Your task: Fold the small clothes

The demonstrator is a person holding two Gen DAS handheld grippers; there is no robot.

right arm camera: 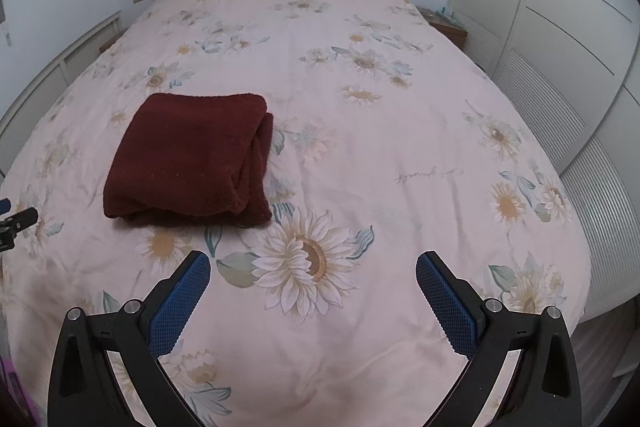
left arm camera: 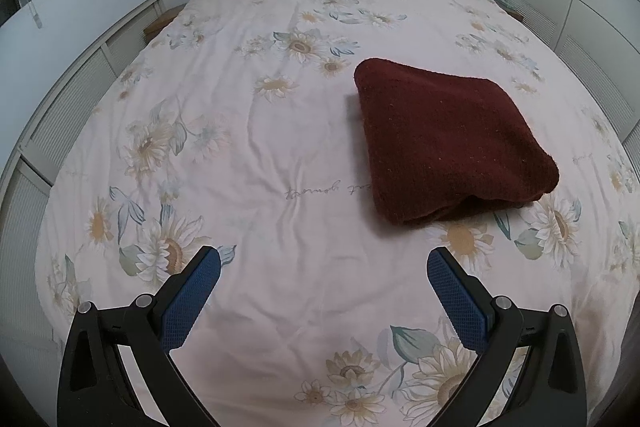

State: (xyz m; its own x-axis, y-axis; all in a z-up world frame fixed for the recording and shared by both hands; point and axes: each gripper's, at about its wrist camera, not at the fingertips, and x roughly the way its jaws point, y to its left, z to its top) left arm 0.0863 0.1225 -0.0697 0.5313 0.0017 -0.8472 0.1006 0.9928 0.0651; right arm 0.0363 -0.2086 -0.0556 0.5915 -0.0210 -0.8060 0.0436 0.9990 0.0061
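Both the left gripper (left arm camera: 323, 263) and right gripper (right arm camera: 313, 267) hover released and empty, the maroon garment (left arm camera: 448, 143) lying ahead between them, apparently folded already

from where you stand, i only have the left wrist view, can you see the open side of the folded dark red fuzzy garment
Observer: Yes. In the right wrist view, the folded dark red fuzzy garment shows its stacked layers along its right edge.
Operator: is the right gripper near it
Observer: No. The right gripper is open above the pale sunflower-print bedcover, apart from the garment.
Operator: anything else over there
Observer: A small wooden bedside table stands beside the white slatted wardrobe.
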